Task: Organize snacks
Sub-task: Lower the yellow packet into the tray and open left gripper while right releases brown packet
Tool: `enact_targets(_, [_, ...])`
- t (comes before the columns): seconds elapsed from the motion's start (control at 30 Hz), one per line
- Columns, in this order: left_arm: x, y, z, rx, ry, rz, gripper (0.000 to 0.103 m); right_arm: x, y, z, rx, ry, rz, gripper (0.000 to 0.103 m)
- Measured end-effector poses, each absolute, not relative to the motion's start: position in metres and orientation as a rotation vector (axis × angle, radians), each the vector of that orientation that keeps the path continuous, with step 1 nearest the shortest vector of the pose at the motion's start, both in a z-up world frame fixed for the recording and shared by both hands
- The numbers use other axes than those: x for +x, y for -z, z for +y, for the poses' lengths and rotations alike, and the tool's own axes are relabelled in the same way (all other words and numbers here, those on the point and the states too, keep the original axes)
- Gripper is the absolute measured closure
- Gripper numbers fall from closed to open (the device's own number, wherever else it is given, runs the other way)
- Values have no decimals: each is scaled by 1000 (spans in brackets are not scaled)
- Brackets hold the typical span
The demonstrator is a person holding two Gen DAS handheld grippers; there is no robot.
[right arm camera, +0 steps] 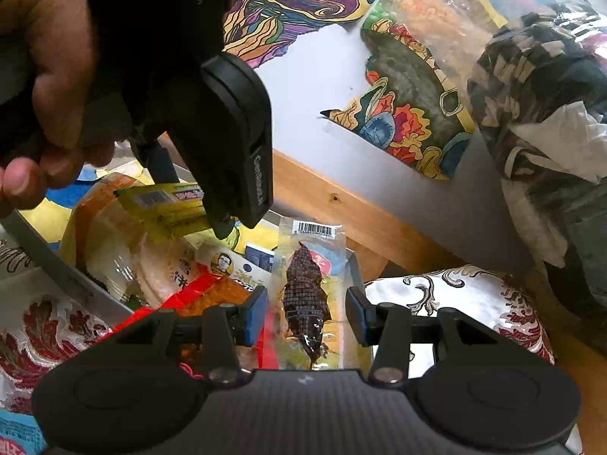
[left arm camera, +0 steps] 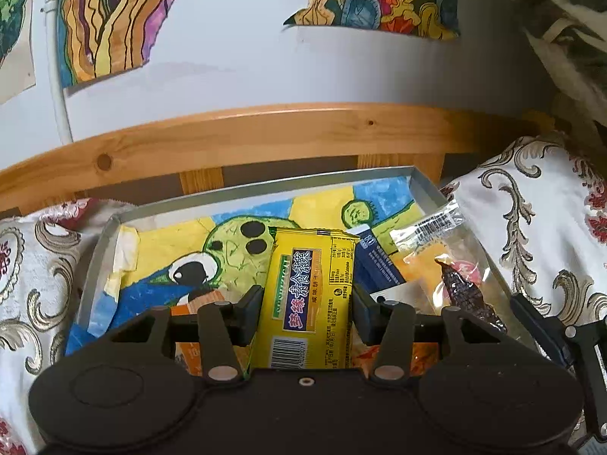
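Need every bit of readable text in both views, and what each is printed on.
"GenRobot" – side of the left gripper's black body.
"SHUIZHAI" – green strip on the yellow biscuit pack; its Chinese title and small print are too blurred.
Barcode on the clear dried-snack pouch: digits unreadable.
Orange packet: characters blurred.

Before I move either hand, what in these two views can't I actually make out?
- Left wrist view: the lower end of the yellow cracker pack is hidden behind the left gripper body.
- Left wrist view: the orange packets underneath are mostly covered by the fingers.
- Right wrist view: whether the right gripper touches the clear pack with the dark dried snack; gaps show beside it.
- Right wrist view: the tray is largely blocked by the hand.
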State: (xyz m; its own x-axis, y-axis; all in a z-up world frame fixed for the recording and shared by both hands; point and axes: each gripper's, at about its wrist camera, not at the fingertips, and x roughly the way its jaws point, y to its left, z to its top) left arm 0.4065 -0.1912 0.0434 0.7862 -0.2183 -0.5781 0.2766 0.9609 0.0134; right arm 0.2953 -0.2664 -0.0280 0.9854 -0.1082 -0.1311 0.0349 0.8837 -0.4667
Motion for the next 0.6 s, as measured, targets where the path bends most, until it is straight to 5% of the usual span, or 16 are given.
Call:
enact_targets(0.3, [411, -38, -185, 59, 255, 652, 51, 300, 26, -268, -471, 53, 179, 57])
enact_targets(0.37, [409, -39, -185, 56, 255, 651, 50, 300, 25, -270, -457, 53, 184, 50])
enact_targets(0.6, [395, -57, -181, 63, 248, 593, 19, 293, 14, -274, -404, 57, 173, 26])
